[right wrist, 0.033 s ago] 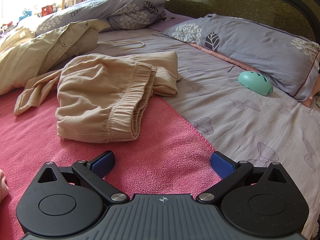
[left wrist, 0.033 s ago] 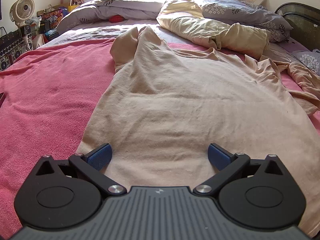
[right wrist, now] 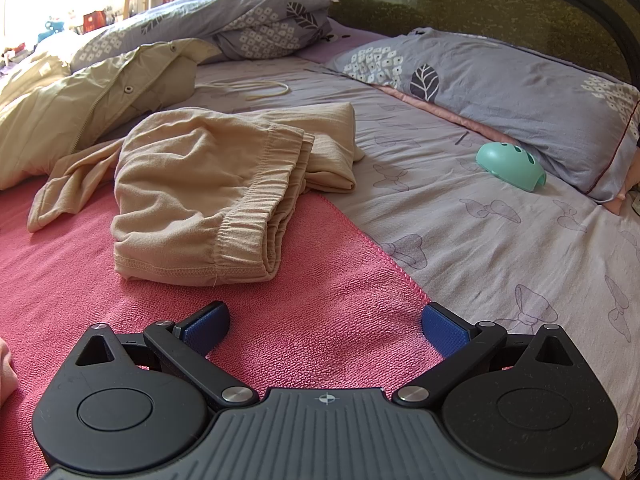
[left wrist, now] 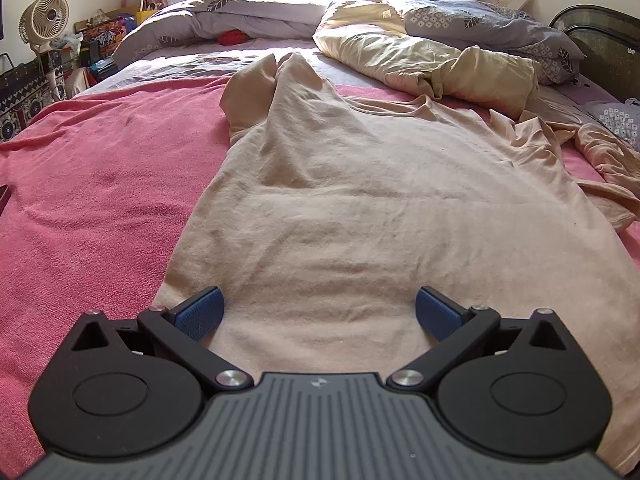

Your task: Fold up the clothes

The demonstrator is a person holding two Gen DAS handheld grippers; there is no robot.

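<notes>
In the left wrist view, a white desk fan [left wrist: 43,18] stands at the upper left beside the bed, whose pink terry blanket [left wrist: 92,200] fills the left half. At centre a beige cotton T-shirt [left wrist: 380,208] lies spread flat, neckline toward the top; the left gripper [left wrist: 319,314] sits over its hem at the bottom, fingers spread wide, gripping nothing. In the right wrist view, folded beige shorts [right wrist: 204,196] lie centre left, the right gripper [right wrist: 325,330] below them equally wide and empty, a mint-green plastic shell [right wrist: 510,165] at right
</notes>
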